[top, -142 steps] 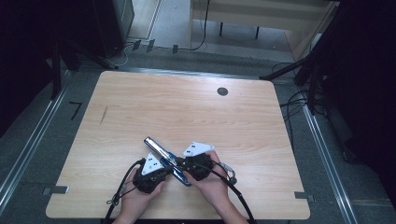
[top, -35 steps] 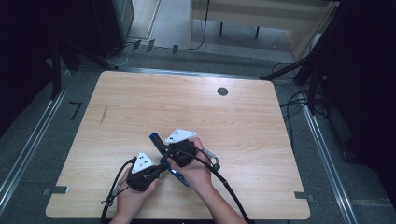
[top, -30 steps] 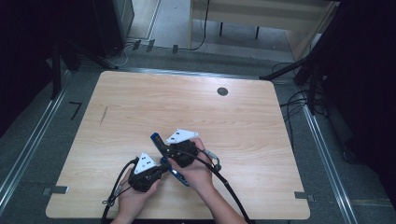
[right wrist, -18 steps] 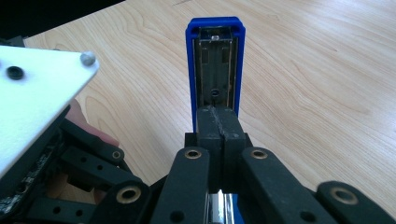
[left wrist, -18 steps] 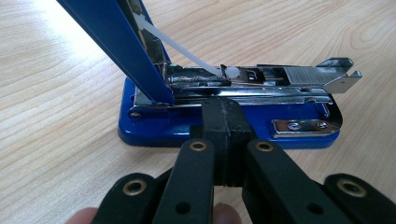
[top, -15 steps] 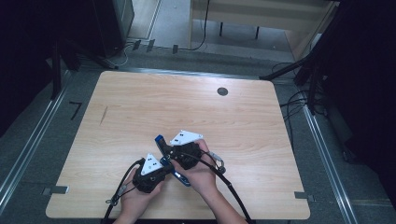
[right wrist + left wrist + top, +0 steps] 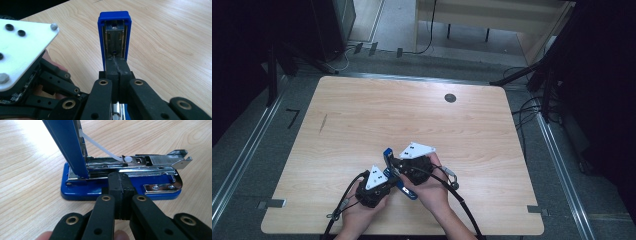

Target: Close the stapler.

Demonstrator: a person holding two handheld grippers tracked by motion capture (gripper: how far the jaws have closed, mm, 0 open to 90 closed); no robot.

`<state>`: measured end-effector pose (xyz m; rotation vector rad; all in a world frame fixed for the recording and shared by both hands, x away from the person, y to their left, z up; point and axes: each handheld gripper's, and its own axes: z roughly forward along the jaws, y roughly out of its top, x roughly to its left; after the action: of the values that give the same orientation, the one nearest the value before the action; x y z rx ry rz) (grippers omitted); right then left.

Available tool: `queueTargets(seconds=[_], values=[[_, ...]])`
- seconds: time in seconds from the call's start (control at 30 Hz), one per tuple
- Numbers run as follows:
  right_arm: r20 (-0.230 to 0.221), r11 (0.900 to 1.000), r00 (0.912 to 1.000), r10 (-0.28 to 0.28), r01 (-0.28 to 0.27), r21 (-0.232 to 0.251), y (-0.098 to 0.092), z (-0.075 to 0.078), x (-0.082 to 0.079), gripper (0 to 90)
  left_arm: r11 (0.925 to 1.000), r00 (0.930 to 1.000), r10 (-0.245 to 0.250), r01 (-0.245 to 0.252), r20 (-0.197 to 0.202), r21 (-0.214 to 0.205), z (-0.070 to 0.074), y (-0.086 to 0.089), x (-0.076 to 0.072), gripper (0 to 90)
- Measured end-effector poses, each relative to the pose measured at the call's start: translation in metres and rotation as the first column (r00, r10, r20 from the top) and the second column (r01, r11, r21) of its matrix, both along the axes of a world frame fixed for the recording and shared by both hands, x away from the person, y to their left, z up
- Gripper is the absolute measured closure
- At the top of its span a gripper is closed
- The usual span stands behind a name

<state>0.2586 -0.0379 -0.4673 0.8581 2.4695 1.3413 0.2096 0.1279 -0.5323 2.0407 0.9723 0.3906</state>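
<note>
A blue stapler (image 7: 120, 191) lies on the wooden table (image 7: 412, 120) with its blue lid (image 7: 114, 37) swung up to stand nearly upright. Its metal magazine (image 7: 150, 163) is bared, and a white plastic strip (image 7: 100, 145) runs from the lid down to it. My left gripper (image 7: 119, 178) is shut, its tips against the side of the magazine above the base. My right gripper (image 7: 117, 63) is shut too, its tips resting on the inner face of the raised lid. In the high view both grippers, left (image 7: 387, 176) and right (image 7: 394, 163), meet at the stapler (image 7: 388, 156) near the table's front edge.
A round dark grommet (image 7: 450, 98) sits at the far right of the table. A short dark mark (image 7: 323, 123) is at the left. Black cables (image 7: 462, 205) trail from the grippers over the front edge. A pale desk (image 7: 492, 15) stands beyond the table.
The stapler's lid, which leaned back several seconds ago, now stands steeper. Over the last second both hands and the stapler drifted slightly to the right. Both grippers stay shut.
</note>
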Motion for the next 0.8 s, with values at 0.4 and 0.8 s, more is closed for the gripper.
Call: queueTargets(seconds=[0.4, 0.8], values=[[0.007, 0.9998, 1.0, -0.001, 0.001, 0.019, -0.009, 0.003, -0.008, 90.0, 1.0, 1.0, -0.003, 0.003, -0.005, -0.006, 0.0, 0.0, 0.0, 90.0], [0.03, 0.9985, 0.9986, -0.043, 0.042, 0.036, -0.021, 0.017, 0.0, 90.0, 1.0, 1.0, -0.007, 0.007, -0.006, -0.006, 0.0, 0.001, 0.0, 90.0]])
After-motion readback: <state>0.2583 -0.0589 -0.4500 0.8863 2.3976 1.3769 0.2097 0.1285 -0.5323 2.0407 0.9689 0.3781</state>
